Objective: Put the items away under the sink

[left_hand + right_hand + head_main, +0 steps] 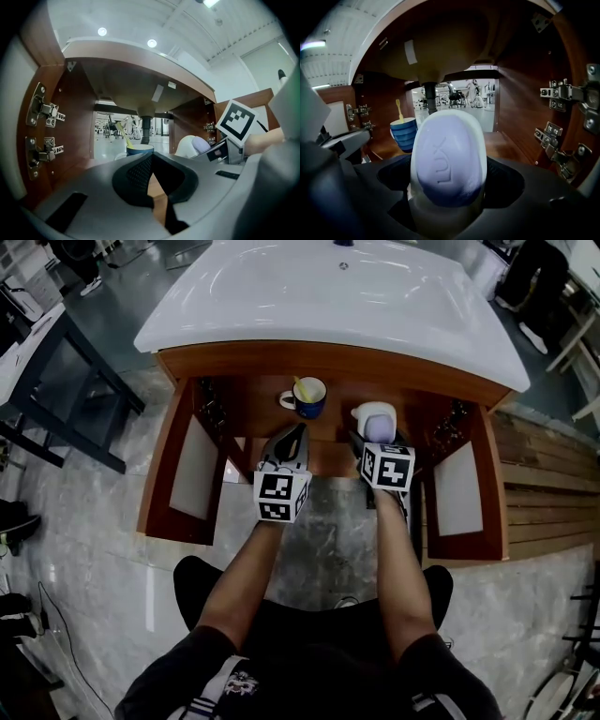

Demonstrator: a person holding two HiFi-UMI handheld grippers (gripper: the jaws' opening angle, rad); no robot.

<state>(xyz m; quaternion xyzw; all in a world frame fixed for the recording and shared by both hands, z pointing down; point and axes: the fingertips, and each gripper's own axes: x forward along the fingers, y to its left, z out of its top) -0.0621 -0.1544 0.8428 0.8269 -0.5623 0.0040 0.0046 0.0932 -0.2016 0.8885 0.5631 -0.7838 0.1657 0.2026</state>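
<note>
Soap (pixel 449 159) in its dish is gripped by the right gripper (pixel 377 435) over the cabinet floor's (pixel 330 454) front edge. The left gripper (pixel 292 434) is closed, empty. A mug (pixel 307 396) is set near the back edge.

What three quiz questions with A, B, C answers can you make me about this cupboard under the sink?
1. Where is the blue mug? A on the sink top; B on the cupboard floor; C out on the floor tiles.
2. What colour is the soap in the dish that the right gripper holds? A purple; B green; C red.
3. How are the jaws of the left gripper? A wide apart; B shut with nothing between; C shut on the mug.

Answers: 1 B, it stands on the wood inside the cupboard. 2 A, the bar looks pale purple. 3 B, the jaws meet and hold nothing.
</note>
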